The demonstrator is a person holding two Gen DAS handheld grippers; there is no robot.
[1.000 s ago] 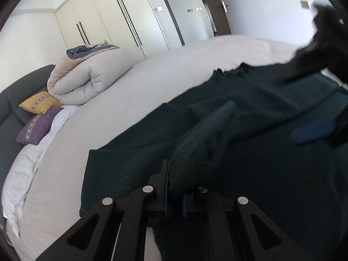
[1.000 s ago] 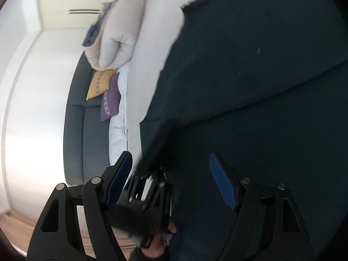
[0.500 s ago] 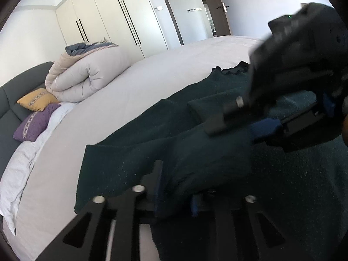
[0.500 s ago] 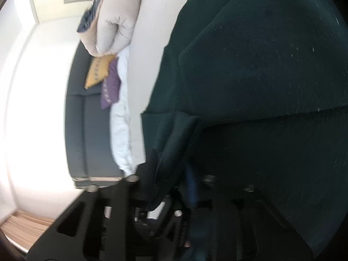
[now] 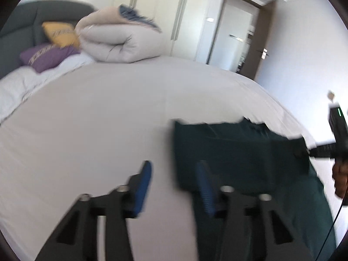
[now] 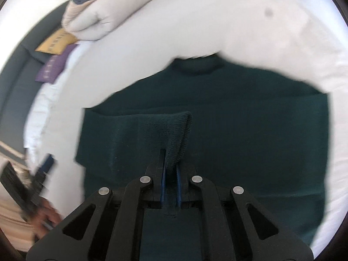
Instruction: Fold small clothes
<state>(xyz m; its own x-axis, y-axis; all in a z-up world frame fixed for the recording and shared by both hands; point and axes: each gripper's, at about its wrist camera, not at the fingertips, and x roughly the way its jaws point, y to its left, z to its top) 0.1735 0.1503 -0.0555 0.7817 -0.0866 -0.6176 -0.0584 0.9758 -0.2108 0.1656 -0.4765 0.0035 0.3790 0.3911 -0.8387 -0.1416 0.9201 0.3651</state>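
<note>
A dark green knit sweater (image 6: 239, 119) lies spread on the white bed sheet (image 5: 108, 119). My right gripper (image 6: 170, 161) is shut on the sweater's sleeve cuff (image 6: 174, 128), which rises in a fold above the body of the garment. In the left wrist view the right gripper (image 5: 335, 143) shows at the sweater's (image 5: 239, 152) far right edge, a hand behind it. My left gripper (image 5: 174, 165) hovers over the sweater's left edge, its blue-padded jaws apart and closing with nothing between them. The right wrist view shows the left gripper (image 6: 41, 169) blurred at the lower left.
A rolled beige duvet (image 5: 121, 43) lies at the head of the bed beside a yellow pillow (image 5: 61, 33) and a purple pillow (image 5: 47, 56). The dark headboard (image 5: 21, 15) is behind them. A wardrobe and an open doorway (image 5: 237, 32) stand beyond the bed.
My left gripper let go of the sleeve and swung left, off the sweater. My right gripper closed on the sleeve cuff and lifted it over the garment.
</note>
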